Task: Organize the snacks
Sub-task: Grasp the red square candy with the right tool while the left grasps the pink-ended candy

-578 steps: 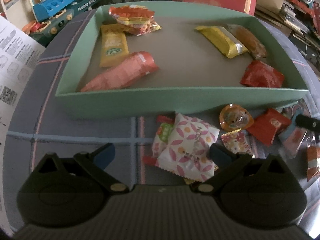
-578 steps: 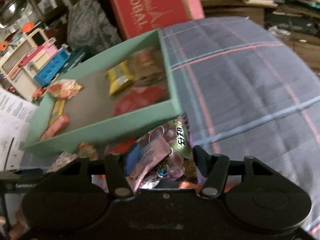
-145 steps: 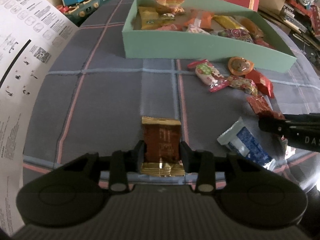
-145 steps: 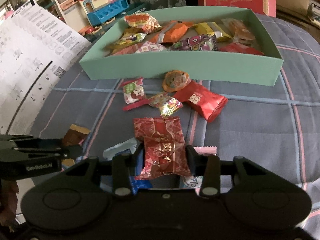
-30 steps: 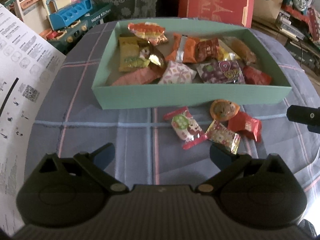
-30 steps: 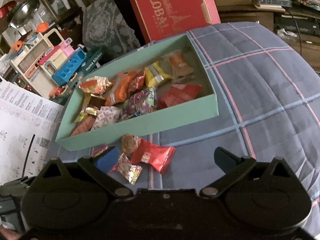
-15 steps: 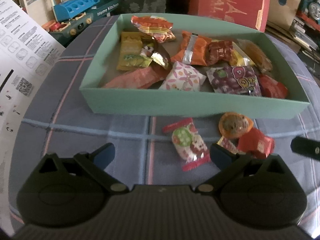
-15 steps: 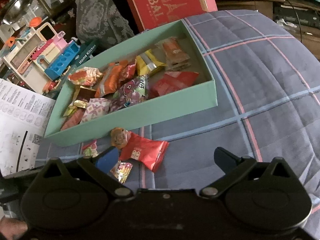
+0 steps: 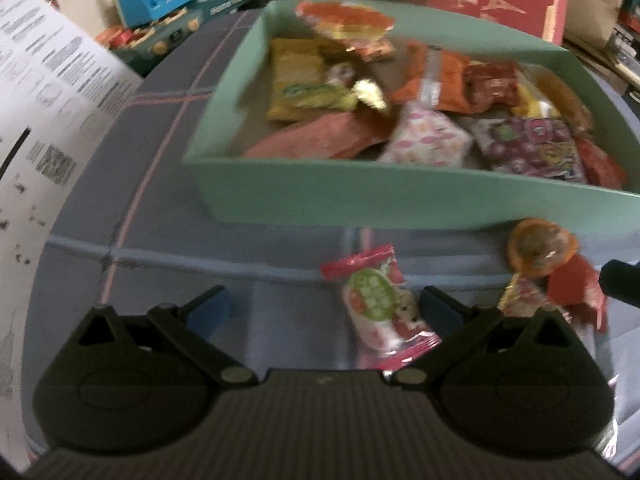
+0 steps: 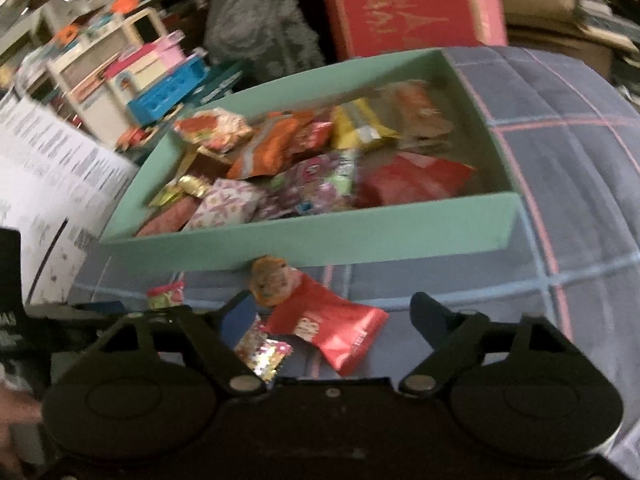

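Red packet (image 10: 335, 330) between the right hand-held gripper's (image 10: 334, 316) open jaws — untouched.

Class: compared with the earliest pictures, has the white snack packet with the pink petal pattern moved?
Yes. The white petal-patterned packet now lies inside the green box; earlier it lay on the cloth in front of the box's near wall.

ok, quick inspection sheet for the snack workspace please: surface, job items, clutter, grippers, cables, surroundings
Surface: plaid cloth, grey-blue with pink and blue lines.
Job's things: green tray holding many snacks; outside, in front of it: strawberry packet, round orange snack, red packet, glittery packet.
Clutter: printed sheet on the left edge.
Grippers: left gripper open, strawberry packet by one jaw; right gripper open, jaws just been closing around the red packet.
Cables: nothing seen.
Surroundings: toy kitchen, red box.
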Demonstrator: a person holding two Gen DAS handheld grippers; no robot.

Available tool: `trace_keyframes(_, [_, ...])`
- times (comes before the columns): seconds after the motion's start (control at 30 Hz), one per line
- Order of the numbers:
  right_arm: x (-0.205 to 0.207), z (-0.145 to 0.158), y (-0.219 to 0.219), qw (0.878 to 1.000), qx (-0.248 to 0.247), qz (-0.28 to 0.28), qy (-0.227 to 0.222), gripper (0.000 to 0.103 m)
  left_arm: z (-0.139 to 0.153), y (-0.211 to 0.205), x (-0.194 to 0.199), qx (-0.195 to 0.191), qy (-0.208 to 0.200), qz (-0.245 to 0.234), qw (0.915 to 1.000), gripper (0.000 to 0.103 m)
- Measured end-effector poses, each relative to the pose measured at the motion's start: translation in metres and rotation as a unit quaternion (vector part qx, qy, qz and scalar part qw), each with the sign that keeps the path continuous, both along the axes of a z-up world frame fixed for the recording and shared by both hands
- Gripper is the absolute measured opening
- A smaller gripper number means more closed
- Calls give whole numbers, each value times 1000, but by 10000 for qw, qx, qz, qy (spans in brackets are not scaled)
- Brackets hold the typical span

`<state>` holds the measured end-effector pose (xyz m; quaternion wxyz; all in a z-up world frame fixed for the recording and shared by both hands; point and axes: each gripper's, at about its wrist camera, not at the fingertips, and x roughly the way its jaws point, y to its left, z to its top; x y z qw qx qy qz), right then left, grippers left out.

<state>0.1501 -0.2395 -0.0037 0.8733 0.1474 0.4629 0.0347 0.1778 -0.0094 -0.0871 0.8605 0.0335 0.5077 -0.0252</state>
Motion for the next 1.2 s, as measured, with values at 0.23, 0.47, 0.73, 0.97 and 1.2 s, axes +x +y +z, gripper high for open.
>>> trace_keyframes(0.23, [14, -10, 21, 9978, -279, 598, -14, 66, 1, 13, -5, -16, 26, -31, 10000, 103])
trace_keyframes(0.47, [-3, -10, 36, 9917, -482, 1190, 109, 45, 1, 15, -15, -37, -9, -109, 9999, 103])
trace_keyframes(0.73, [-7, -7, 32, 9943, -448, 937, 227, 46, 1, 19, -22, -62, -41, -133, 9999, 103])
trace_keyframes(0.97, [-19, -14, 32, 9934, -476, 1004, 268, 54, 0, 18, -27, -56, -124, -176, 9998, 103])
trace_keyframes(1.2, [-19, -15, 48, 9881, -1022, 1145, 67, 38, 6, 7, -34, -168, -299, -539, 9980, 76])
